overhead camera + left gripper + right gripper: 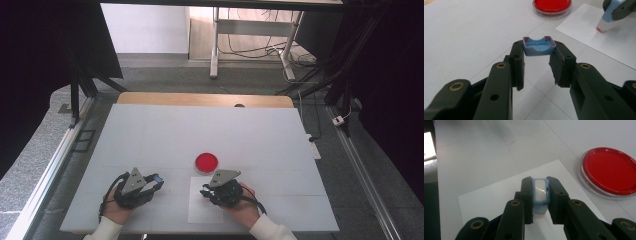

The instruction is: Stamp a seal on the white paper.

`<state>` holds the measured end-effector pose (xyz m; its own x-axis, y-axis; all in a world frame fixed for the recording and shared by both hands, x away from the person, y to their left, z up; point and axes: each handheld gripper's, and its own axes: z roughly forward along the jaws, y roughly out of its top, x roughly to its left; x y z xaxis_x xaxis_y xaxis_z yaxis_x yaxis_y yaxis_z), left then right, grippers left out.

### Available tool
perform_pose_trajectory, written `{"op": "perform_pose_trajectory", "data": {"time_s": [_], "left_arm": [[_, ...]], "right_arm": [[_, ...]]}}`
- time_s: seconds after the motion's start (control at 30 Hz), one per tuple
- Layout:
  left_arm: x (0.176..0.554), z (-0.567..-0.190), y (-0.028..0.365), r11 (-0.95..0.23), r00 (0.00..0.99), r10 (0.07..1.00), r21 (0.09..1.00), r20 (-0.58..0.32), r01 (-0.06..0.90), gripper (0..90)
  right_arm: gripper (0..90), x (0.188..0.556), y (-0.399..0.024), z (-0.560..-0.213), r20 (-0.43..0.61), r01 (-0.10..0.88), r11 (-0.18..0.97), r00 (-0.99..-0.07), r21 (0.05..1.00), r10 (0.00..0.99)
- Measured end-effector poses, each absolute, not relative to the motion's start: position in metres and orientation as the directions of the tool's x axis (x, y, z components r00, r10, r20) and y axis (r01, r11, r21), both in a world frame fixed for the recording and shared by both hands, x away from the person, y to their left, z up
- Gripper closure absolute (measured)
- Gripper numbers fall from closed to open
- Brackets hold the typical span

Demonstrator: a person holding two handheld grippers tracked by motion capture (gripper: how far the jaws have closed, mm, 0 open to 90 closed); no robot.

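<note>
My left gripper is shut on a small blue cap with a purple rim, held just above the white tabletop, hollow side towards the camera. In the high view the left gripper sits at the front left. My right gripper is shut on a light blue stamp body, which stands on a white sheet of paper. The left gripper view shows that stamp with its white and red base touching the paper. A round red dish lies just beyond the paper.
The white table cover spreads wide behind the dish. A wooden table edge runs along the back. Metal rails flank both sides, and a desk frame with cables stands on the floor beyond.
</note>
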<state>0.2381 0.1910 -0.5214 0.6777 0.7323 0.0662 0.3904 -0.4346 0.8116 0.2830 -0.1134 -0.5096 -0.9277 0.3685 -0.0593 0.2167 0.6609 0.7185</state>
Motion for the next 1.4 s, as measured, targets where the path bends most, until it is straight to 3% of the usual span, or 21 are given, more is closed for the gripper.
{"op": "perform_pose_trajectory", "data": {"time_s": [1.4], "left_arm": [[0.2364, -0.5194, 0.1893, -0.430, 0.674, 0.735, 0.816, 0.069, 0.385, 64.7]], "right_arm": [[75.8, 0.2774, -0.1125, -0.5126, -0.100, 0.180, 0.668, -0.928, 0.722, 0.358]]}}
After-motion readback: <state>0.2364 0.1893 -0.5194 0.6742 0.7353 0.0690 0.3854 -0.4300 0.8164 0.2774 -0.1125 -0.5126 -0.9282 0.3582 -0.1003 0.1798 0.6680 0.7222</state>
